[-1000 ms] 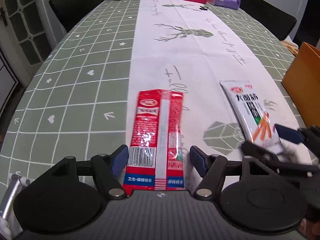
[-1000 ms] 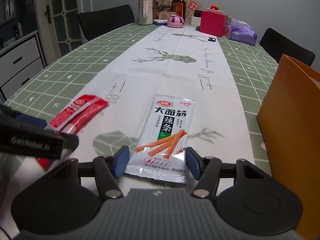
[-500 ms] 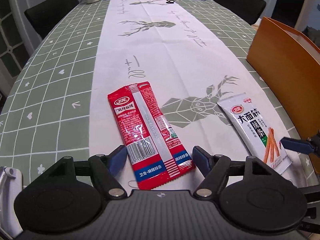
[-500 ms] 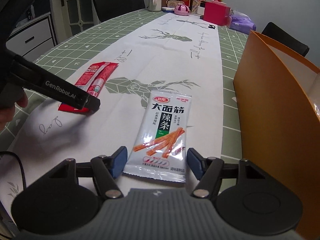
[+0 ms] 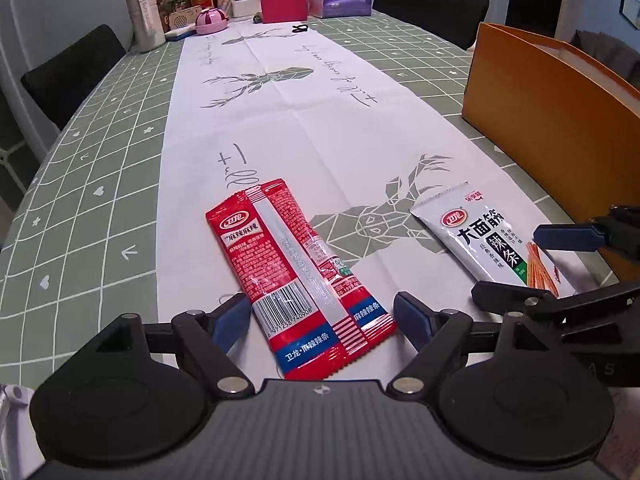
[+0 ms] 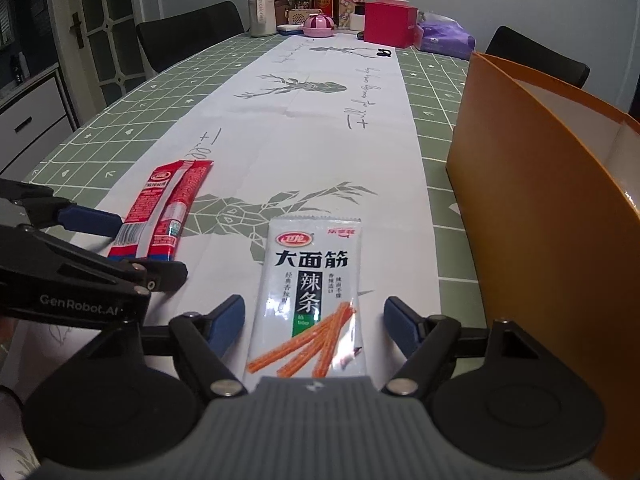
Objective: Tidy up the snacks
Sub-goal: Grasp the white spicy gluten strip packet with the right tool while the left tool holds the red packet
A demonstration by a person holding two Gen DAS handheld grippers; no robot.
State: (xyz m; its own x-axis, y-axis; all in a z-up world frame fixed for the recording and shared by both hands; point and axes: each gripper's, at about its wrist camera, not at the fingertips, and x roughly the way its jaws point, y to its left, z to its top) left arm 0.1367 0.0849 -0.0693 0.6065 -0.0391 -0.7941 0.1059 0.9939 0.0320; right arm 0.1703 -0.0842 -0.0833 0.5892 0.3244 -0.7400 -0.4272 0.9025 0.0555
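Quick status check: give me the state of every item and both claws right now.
Red snack packet: flat on the table, back side up, between the left claw's pads, untouched.
White snack packet: flat, face up, between the right claw's pads, untouched.
Orange box: upright, top open.
Left claw: opening.
Right claw: opening.

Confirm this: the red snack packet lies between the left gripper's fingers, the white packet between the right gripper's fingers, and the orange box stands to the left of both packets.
One thing is wrong: the orange box stands to the right of both packets, as the right wrist view shows. The rest holds: the red snack packet lies between the left gripper's opening fingers, the white packet between the right gripper's.
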